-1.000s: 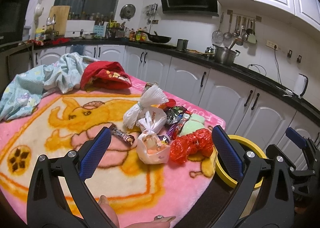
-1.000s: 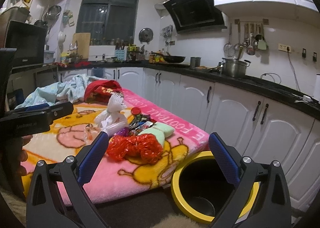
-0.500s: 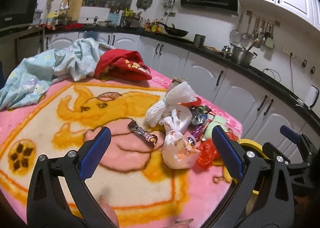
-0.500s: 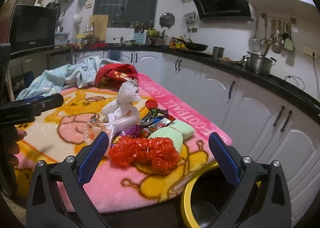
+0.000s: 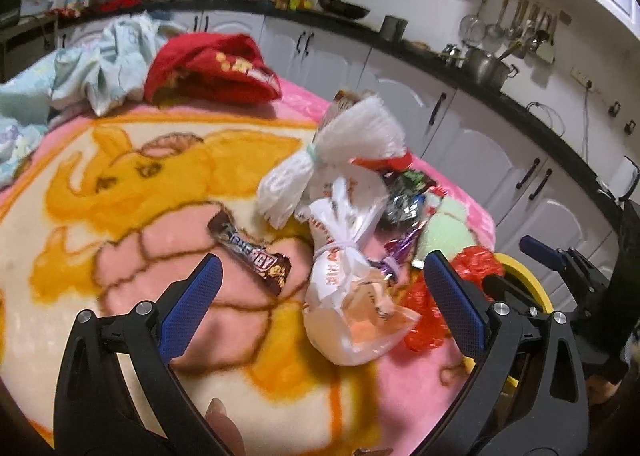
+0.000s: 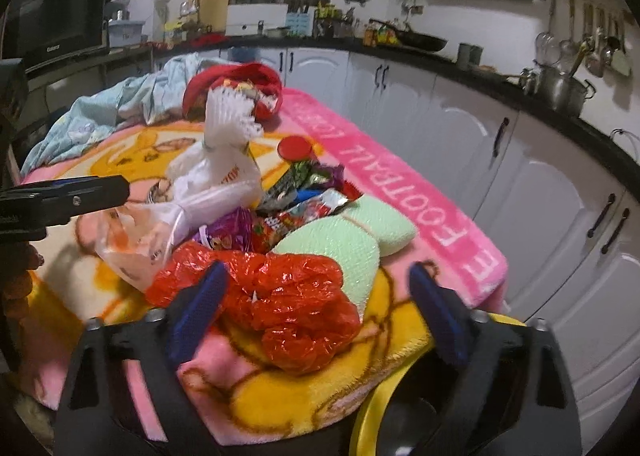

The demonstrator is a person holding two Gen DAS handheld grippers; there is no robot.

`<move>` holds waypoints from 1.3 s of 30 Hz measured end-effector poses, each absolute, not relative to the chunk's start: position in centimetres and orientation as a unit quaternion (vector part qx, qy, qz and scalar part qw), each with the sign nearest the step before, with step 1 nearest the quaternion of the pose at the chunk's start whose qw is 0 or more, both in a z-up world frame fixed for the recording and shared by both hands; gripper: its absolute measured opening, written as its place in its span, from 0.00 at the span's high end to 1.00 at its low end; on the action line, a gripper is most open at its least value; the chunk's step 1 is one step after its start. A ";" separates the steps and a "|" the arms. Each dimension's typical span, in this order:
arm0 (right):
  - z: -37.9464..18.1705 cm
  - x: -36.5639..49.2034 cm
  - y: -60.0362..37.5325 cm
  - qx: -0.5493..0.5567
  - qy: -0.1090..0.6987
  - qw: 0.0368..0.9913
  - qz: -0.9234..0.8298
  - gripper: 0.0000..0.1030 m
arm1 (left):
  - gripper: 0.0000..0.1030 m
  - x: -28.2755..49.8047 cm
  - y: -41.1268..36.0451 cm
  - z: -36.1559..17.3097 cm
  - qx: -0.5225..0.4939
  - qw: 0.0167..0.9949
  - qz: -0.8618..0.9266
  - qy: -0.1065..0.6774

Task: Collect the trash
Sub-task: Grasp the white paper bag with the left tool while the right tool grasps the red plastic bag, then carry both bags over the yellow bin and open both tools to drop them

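A pile of trash lies on a pink cartoon blanket (image 5: 100,191). A clear tied plastic bag (image 5: 352,296) and a brown candy bar wrapper (image 5: 250,252) lie just ahead of my open left gripper (image 5: 320,292). A white frilly bag (image 5: 340,151) lies behind them. A crumpled red plastic bag (image 6: 288,304) sits between the fingers of my open right gripper (image 6: 316,304), in front of a pale green foam piece (image 6: 348,244) and several foil wrappers (image 6: 304,191). A yellow-rimmed bin (image 6: 384,408) stands below the blanket edge, by the right gripper.
A red cloth (image 5: 212,67) and a light blue cloth (image 5: 92,67) lie at the blanket's far end. White kitchen cabinets (image 6: 520,183) under a black counter run along the right. The left gripper also shows at the left of the right wrist view (image 6: 60,195).
Both grippers have moved forward and down toward the trash pile. The left one now hovers by the clear bag, the right one straddles the red plastic bag.
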State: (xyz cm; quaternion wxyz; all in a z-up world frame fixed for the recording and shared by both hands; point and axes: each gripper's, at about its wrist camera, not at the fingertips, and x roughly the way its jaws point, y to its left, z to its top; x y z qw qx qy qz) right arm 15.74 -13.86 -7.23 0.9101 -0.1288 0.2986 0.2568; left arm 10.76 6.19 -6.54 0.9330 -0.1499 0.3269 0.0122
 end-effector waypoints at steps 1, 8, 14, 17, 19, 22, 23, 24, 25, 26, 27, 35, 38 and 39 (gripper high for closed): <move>-7.5 16.1 -13.8 -0.127 0.308 0.906 0.262 0.24 | 0.10 11.1 6.4 -7.0 -0.159 0.928 0.008 0.336; -8.3 16.2 -13.8 -0.110 0.335 0.887 0.298 0.61 | 0.11 12.0 6.0 -8.7 -0.175 0.916 -0.015 0.360; -7.8 15.2 -13.6 -0.122 0.327 0.883 0.313 0.83 | 0.35 12.1 6.2 -9.4 -0.186 0.910 -0.024 0.371; -7.6 14.8 -13.5 -0.129 0.324 0.882 0.317 0.86 | 0.48 11.9 6.1 -9.5 -0.188 0.908 -0.036 0.373; -7.3 14.6 -13.6 -0.128 0.323 0.880 0.323 0.86 | 0.61 11.7 5.8 -9.3 -0.179 0.911 -0.042 0.370; -7.0 14.0 -13.5 -0.133 0.323 0.879 0.325 0.87 | 0.74 11.4 5.3 -9.1 -0.156 0.913 -0.039 0.376; -6.9 13.8 -13.6 -0.133 0.322 0.879 0.325 0.87 | 0.75 11.2 5.3 -9.1 -0.155 0.912 -0.042 0.377; -6.7 13.7 -13.5 -0.133 0.322 0.879 0.325 0.87 | 0.77 10.9 5.4 -9.0 -0.155 0.912 -0.046 0.377; -6.6 13.5 -13.6 -0.133 0.320 0.879 0.326 0.87 | 0.77 10.6 5.5 -8.9 -0.154 0.913 -0.046 0.376; -6.5 13.3 -13.6 -0.134 0.319 0.880 0.326 0.87 | 0.78 10.3 5.6 -8.8 -0.153 0.914 -0.045 0.374; -6.2 13.1 -13.7 -0.133 0.316 0.881 0.326 0.87 | 0.79 9.9 5.8 -8.6 -0.153 0.915 -0.045 0.372; -4.4 11.4 -14.5 -0.127 0.295 0.890 0.322 0.87 | 0.80 6.4 6.1 -5.8 -0.145 0.924 -0.058 0.348; -3.6 10.9 -14.9 -0.126 0.284 0.896 0.317 0.87 | 0.80 5.4 5.4 -4.7 -0.132 0.931 -0.069 0.334; -3.2 10.7 -15.1 -0.125 0.278 0.899 0.313 0.87 | 0.80 5.3 5.2 -4.3 -0.128 0.933 -0.071 0.329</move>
